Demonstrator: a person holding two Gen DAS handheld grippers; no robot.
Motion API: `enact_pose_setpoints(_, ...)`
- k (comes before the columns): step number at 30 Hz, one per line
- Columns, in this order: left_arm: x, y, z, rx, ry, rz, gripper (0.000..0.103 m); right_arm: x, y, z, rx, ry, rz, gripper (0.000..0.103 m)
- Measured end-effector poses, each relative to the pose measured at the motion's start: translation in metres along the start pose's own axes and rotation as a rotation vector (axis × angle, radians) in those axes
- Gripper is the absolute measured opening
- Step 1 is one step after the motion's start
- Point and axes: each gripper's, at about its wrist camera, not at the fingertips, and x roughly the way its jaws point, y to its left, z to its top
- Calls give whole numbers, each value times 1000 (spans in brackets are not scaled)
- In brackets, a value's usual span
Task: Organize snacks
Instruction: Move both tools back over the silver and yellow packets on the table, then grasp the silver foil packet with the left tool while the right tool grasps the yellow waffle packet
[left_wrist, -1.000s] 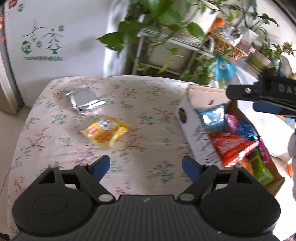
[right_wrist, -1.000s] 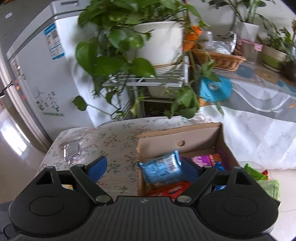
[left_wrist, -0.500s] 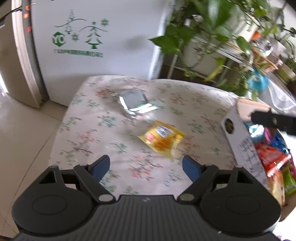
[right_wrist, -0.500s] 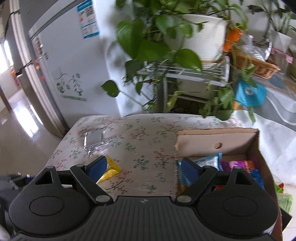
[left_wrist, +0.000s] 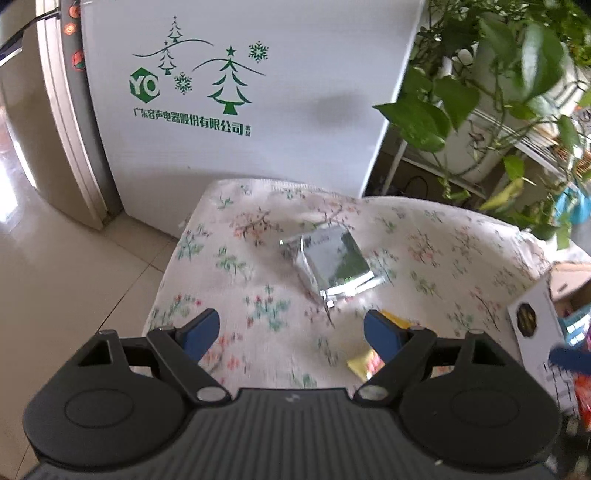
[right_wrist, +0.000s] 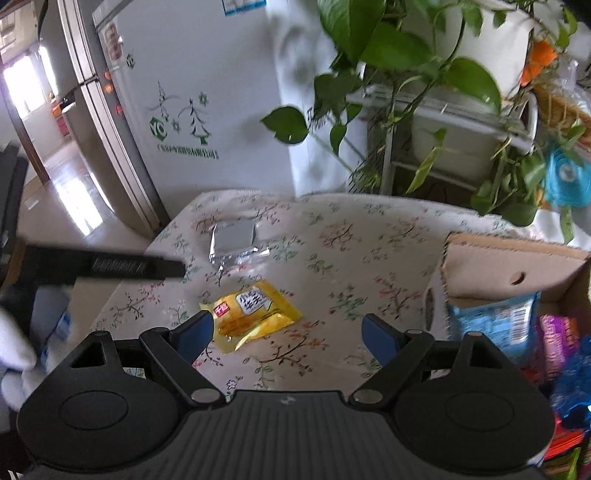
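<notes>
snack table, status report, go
Left gripper and right gripper open, empty. Yellow packet and silver packet loose on tablecloth, outside cardboard box. Nothing in the way.

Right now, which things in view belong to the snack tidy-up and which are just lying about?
Part of the job:
silver packet
yellow packet
cardboard box
blue packet in the box

Just lying about:
potted plant
fridge
wicker basket
floral tablecloth
</notes>
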Motion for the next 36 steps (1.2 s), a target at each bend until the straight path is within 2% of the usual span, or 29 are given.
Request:
enact_pose_setpoints(10,52,1,28,-44,41,-22,85,34,10,-3,113,71,6,91)
enact_pose_setpoints(17,80,-4,38,-77,61,-41,85,59,11,-4,272,117,25,91)
enact_pose_setpoints(21,92,-9,46,-84,56,-62,85,69,16,-5,300,115,-2,91)
enact_pose_setpoints(28,109,-22,48,-19,41,-44,87,79,18,-8,315,109,-44,91)
enact_pose_setpoints(30,110,-24,46,19,32,-31,85,82,19,-8,311,104,-50,92)
enact_pose_setpoints(32,107,-20,45,5,29,-37,78,83,20,-7,299,98,-55,91)
enact_pose_setpoints(33,105,-17,45,1,31,-38,77,84,20,-7,299,96,-56,91)
enact_pose_setpoints(35,101,-12,44,2,39,-41,66,85,21,-6,300,90,-61,91)
enact_pose_setpoints(36,99,-8,43,0,45,-44,65,86,21,-5,301,86,-65,91)
